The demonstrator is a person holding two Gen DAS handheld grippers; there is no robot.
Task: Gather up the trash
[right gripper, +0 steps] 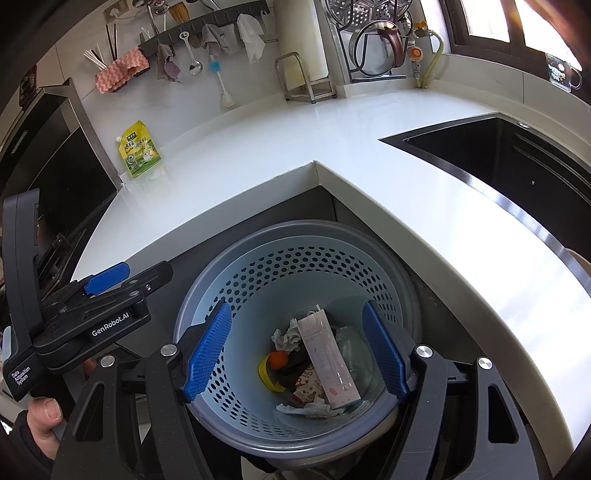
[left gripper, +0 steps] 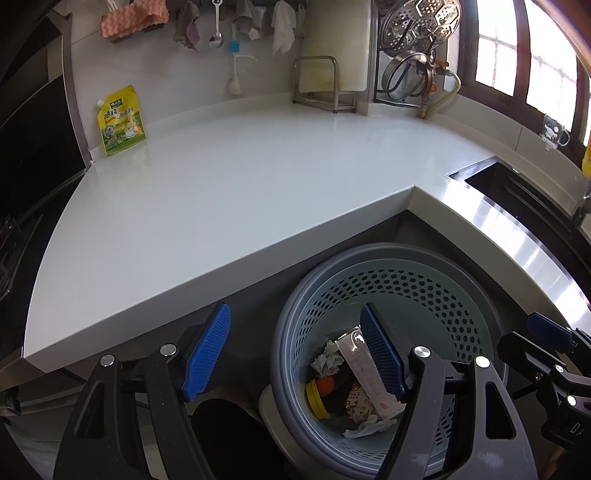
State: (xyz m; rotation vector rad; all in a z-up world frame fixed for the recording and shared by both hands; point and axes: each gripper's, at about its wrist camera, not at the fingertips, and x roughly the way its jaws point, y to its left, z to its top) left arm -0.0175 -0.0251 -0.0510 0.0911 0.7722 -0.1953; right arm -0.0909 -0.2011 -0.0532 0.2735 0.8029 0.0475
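A round blue-grey perforated waste basket [right gripper: 295, 236] [left gripper: 424, 266] stands on the floor in the inner corner of the white counter. Inside lie a pink-white carton [right gripper: 328, 365] [left gripper: 365, 369], crumpled tissues [right gripper: 286, 336] [left gripper: 327, 358], a yellow lid with an orange piece [right gripper: 271, 365] [left gripper: 319, 391], a printed wrapper and a clear plastic piece. My right gripper [right gripper: 295, 350] hovers open over the basket, nothing between its blue pads. My left gripper [left gripper: 295, 354] is open and empty at the basket's left rim; it also shows in the right wrist view [right gripper: 107, 277]. A yellow-green pouch [left gripper: 120, 122] [right gripper: 140, 149] stands on the counter by the wall.
The white L-shaped counter [left gripper: 240, 177] wraps around the basket. A dark sink [right gripper: 517, 158] lies at the right, a black stove [left gripper: 33, 158] at the left. A metal rack [left gripper: 321, 85], steamer rack [left gripper: 417, 33] and hanging cloths and utensils line the back wall. A hand [right gripper: 44, 421] holds the left gripper.
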